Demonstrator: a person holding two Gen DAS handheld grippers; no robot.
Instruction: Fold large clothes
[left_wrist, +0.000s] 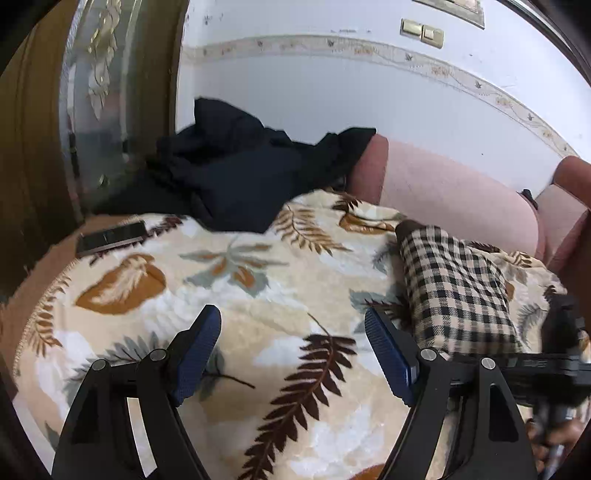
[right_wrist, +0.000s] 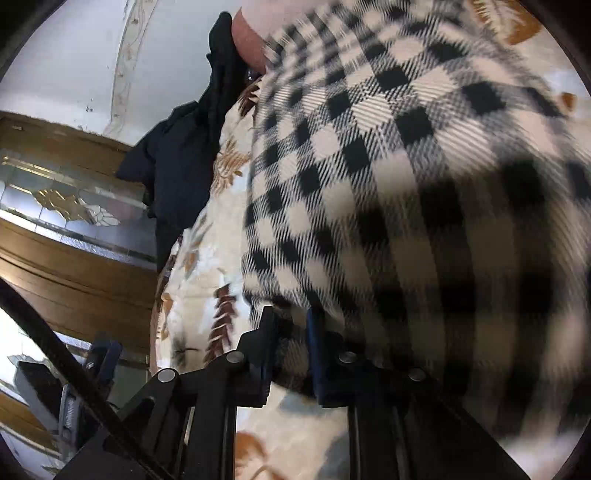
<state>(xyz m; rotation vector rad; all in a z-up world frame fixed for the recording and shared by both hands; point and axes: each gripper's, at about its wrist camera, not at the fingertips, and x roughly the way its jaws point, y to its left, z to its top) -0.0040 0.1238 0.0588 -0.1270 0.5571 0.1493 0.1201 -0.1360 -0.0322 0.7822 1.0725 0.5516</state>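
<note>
left gripper (left_wrist: 293, 325) jaws apart, tilted down | right gripper (right_wrist: 290, 325) jaws seemingly pinching checked garment (right_wrist: 388, 166)

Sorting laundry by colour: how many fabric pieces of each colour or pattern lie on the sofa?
Black garment pile: 1
Black-and-cream checked garment: 1
Leaf-print blanket: 1
Total: 3

no readable text, labels or numbers
</note>
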